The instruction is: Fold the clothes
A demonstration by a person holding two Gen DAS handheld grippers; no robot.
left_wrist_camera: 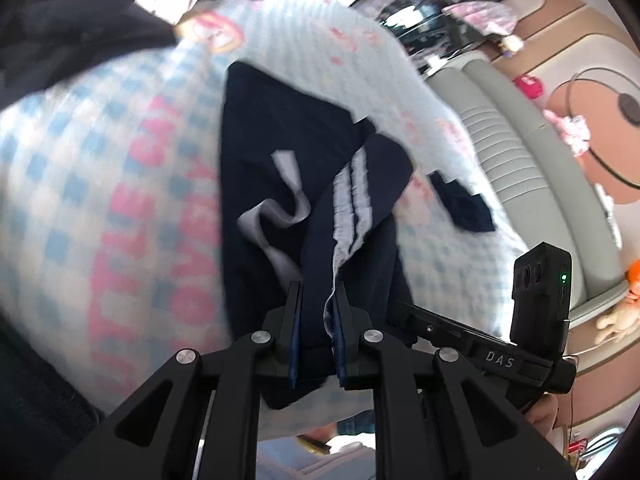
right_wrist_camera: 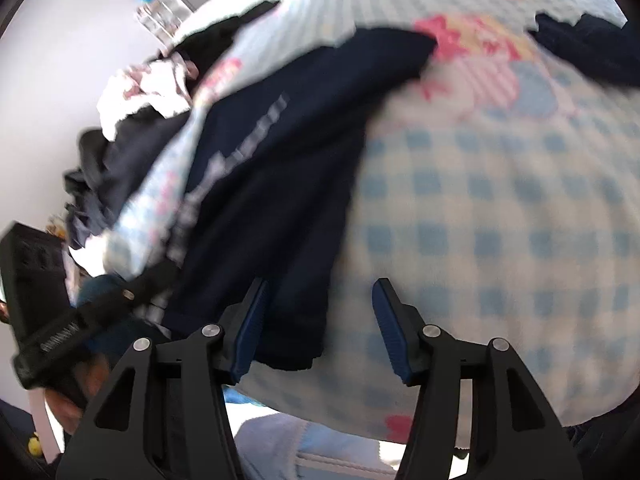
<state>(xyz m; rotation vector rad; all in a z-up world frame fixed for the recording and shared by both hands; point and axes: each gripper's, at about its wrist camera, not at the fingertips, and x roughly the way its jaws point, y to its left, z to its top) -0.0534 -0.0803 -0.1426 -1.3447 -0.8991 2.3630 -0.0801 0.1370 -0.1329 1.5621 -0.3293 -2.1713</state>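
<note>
We see a bed covered by a blue-and-white checked blanket [left_wrist_camera: 100,132] with pink lettering and cartoon prints. Beside it in the left wrist view stands a pale grey padded headboard [left_wrist_camera: 508,152] with ribbed stitching, against a beige and cream panelled wall [left_wrist_camera: 560,28]. Bright daylight washes out the far end. In the right wrist view, a plain pale wall [right_wrist_camera: 60,72] rises behind a shelf unit [right_wrist_camera: 160,16].

Covered by a blue-and-white checked blanket [left_wrist_camera: 80,168] with pink lettering and cartoon prints; spread across it, a navy garment [left_wrist_camera: 272,152] with white stripes; near its far edge, a small dark scrap [left_wrist_camera: 464,204]; heaped at one end, dark and pale clothes [right_wrist_camera: 132,112].
</note>
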